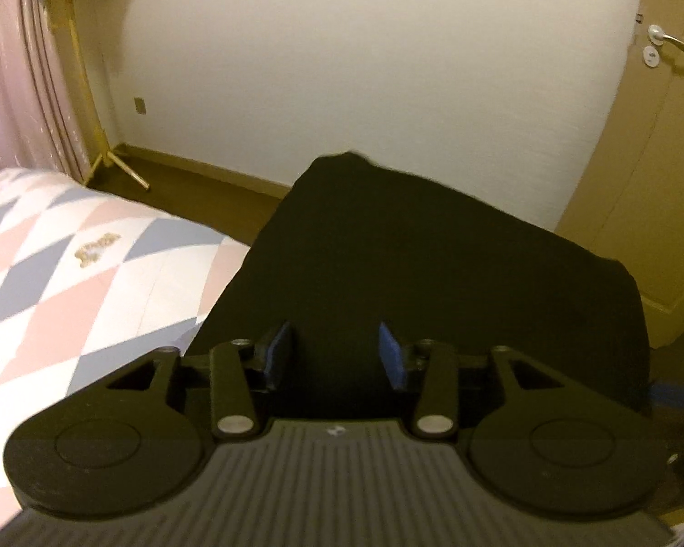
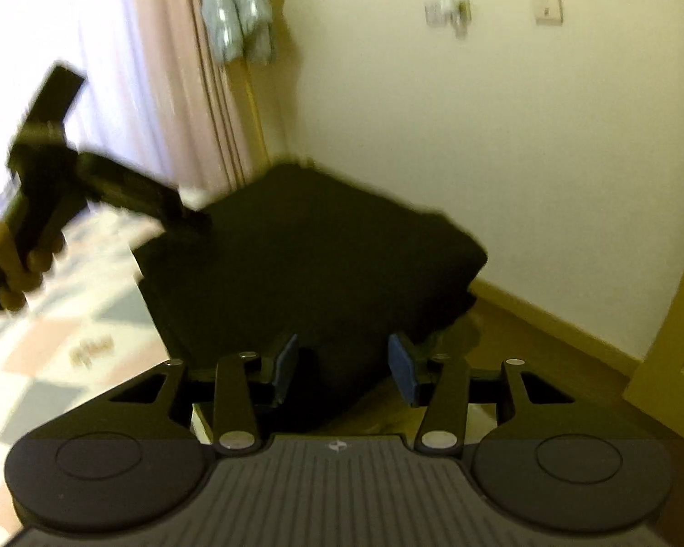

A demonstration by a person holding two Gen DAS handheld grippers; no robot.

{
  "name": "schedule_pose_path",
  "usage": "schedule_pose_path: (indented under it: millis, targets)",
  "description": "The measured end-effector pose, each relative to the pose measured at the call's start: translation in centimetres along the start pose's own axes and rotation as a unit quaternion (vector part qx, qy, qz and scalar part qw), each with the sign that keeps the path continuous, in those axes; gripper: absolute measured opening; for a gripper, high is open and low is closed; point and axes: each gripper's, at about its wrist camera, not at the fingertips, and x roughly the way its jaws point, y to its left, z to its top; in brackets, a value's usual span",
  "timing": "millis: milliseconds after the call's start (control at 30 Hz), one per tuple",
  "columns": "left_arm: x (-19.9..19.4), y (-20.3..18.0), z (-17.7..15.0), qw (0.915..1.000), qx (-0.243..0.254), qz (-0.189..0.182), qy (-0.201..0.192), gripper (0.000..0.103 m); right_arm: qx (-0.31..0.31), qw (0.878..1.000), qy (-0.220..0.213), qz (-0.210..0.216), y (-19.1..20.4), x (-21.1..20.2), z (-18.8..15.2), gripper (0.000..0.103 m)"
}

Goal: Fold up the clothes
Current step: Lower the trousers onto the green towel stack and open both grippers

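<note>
Both grippers stand with jaws apart: the left gripper (image 1: 337, 351) and the right gripper (image 2: 344, 362) grip nothing, each poised over the near edge of a black garment (image 1: 410, 264) just ahead of the fingers. It lies as a compact block on the bed (image 1: 91, 273), at its corner, so it looks folded; any tidying left is hard to judge.

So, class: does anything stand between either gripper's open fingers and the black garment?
Nothing visible does. The black garment lies directly ahead of the left gripper and the right gripper, both open, its cloth reaching between their blue pads.
</note>
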Motion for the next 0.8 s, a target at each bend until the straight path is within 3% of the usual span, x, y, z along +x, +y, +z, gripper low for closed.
schedule_pose_path:
  millis: [33, 67, 133, 233, 300, 367, 533, 800]
  targets:
    - [-0.3, -0.3, 0.0, 1.0, 0.004, 0.008, -0.002, 0.063, 0.002, 1.0, -0.007, 0.002, 0.0, -0.4, 0.1, 0.049]
    - [-0.3, -0.8, -0.1, 0.9998, 0.009, 0.018, -0.002, 0.067, 0.0, 1.0, 0.011, -0.003, 0.1, 0.3, -0.3, 0.053]
    - [0.1, -1.8, -0.6, 0.9992, 0.011, 0.037, 0.003, 0.068, 0.008, 0.999, 0.035, -0.007, -0.2, 1.2, -0.7, 0.055]
    - [-1.5, -2.7, -0.4, 0.9985, -0.016, 0.052, 0.003, 0.069, 0.032, 0.999, 0.036, -0.003, -0.5, 0.4, 0.4, 0.056]
    - [-3.7, -3.6, -0.5, 0.9973, -0.028, 0.067, -0.005, 0.082, 0.045, 0.998, 0.035, -0.001, -0.7, -0.8, 1.4, 0.061]
    - [-6.3, -4.7, -0.6, 0.9959, -0.033, 0.083, -0.015, 0.102, 0.058, 0.998, 0.034, 0.0, -0.4, -2.2, 2.3, 0.076]
    - [-12.6, -6.6, -1.1, 0.9927, -0.058, 0.104, -0.015, 0.102, 0.1, 0.993, 0.062, -0.006, 1.1, -5.4, 4.8, 0.099]
    - [-19.1, -5.6, -4.0, 0.9886, -0.105, 0.108, -0.002, 0.102, 0.09, 0.993, 0.07, -0.042, 6.5, -11.1, 5.1, 0.101]
